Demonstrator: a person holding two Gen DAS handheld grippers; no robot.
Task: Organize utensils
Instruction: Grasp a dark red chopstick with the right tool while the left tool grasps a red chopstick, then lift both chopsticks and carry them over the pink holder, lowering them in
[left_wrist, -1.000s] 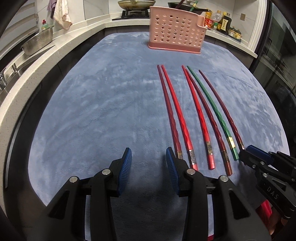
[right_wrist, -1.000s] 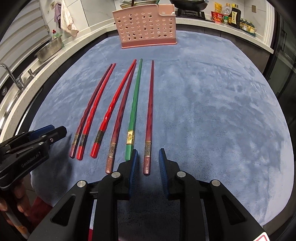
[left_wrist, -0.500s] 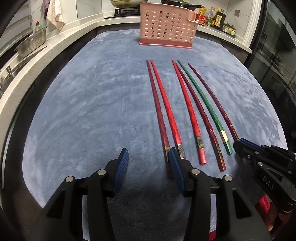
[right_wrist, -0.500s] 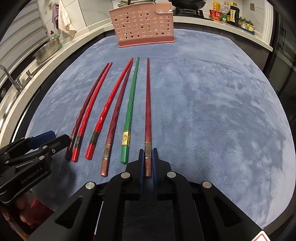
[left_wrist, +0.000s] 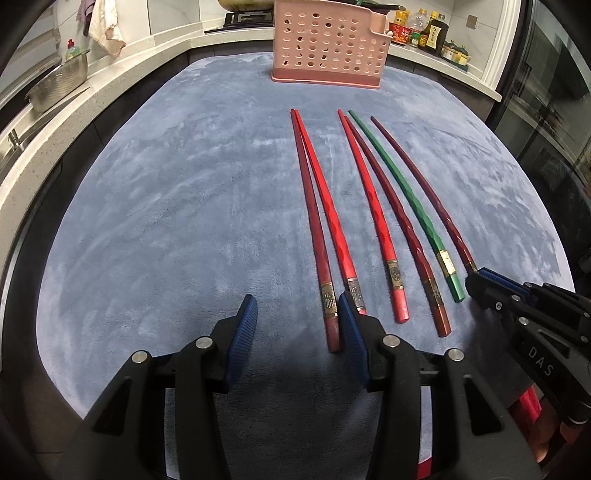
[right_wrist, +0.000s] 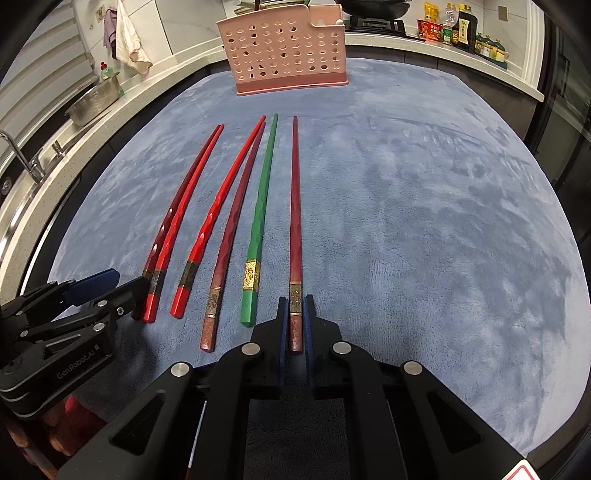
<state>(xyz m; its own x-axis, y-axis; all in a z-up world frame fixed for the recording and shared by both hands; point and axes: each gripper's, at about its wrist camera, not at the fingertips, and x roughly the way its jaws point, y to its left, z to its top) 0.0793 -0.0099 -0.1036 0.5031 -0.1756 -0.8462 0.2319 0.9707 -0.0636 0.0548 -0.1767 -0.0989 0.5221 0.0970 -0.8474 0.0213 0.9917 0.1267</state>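
Six chopsticks lie in a fan on the blue cloth (right_wrist: 424, 221), thin tips toward the pink holder (right_wrist: 284, 55), butt ends toward me. I take the holder as my landmark.

My right gripper (right_wrist: 295, 314) has just been closing, and its jaws now pinch the butt end of the dark red chopstick (right_wrist: 294, 221), the one farthest right in the row as seen facing the holder. The stick lies flat on the cloth, not lifted.

My left gripper (left_wrist: 297, 314) stands half apart with nothing gripped. Its jaws have opened a little. Its right pad sits just beside the butt of the leftmost maroon chopstick (left_wrist: 316, 229), which runs up toward the holder's left half. That stick lies inside the gap but against one pad only; I cannot tell whether it touches.

The green chopstick (right_wrist: 260, 218) lies next left of the gripped one, close beside it.

Step in hand, as I judge it: first pick on the right side is made, the left still lining up.

Next I reckon on lifting the right stick clear without dragging the green neighbour, then carrying it tip-first to the holder's top opening. The left needs centring over its stick before closing.
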